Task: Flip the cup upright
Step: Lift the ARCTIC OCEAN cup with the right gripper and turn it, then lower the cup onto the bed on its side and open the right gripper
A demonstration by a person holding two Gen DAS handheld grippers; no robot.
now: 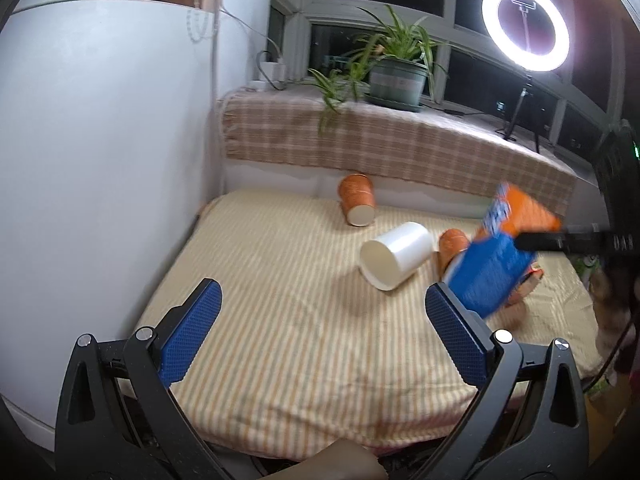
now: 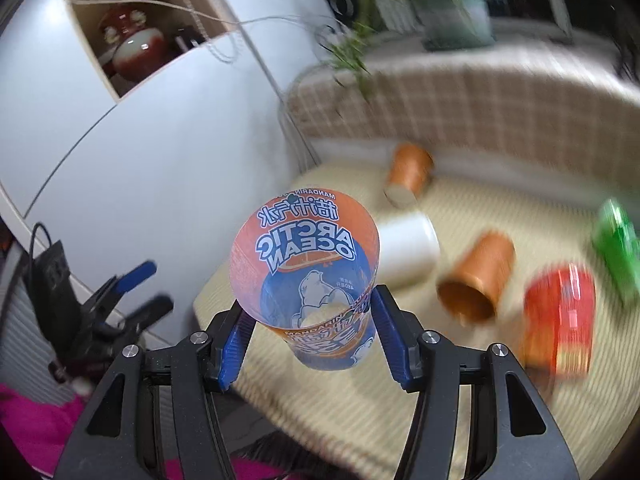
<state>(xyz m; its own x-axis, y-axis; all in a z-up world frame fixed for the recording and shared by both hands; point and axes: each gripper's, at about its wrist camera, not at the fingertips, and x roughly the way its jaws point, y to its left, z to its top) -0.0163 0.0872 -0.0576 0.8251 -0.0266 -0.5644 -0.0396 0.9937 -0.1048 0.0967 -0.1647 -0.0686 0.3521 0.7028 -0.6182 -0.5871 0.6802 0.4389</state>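
My right gripper [image 2: 306, 332] is shut on a blue and orange Arctic Ocean cup [image 2: 308, 268], held in the air above the striped cloth with its print upside down. The same cup [image 1: 500, 256] shows blurred at the right of the left wrist view. My left gripper [image 1: 320, 312] is open and empty above the cloth's front. A white cup [image 1: 396, 254] lies on its side in the middle. Two orange paper cups [image 1: 357, 205] [image 1: 452, 246] lie on their sides near it.
A striped cloth [image 1: 280, 340] covers the surface. A red cup [image 2: 560, 320] and a green one [image 2: 618, 252] lie at the right. A white cabinet [image 1: 100, 160] stands on the left. A checked sill [image 1: 400, 148] carries a potted plant [image 1: 396, 80]; a ring light [image 1: 526, 24] stands behind.
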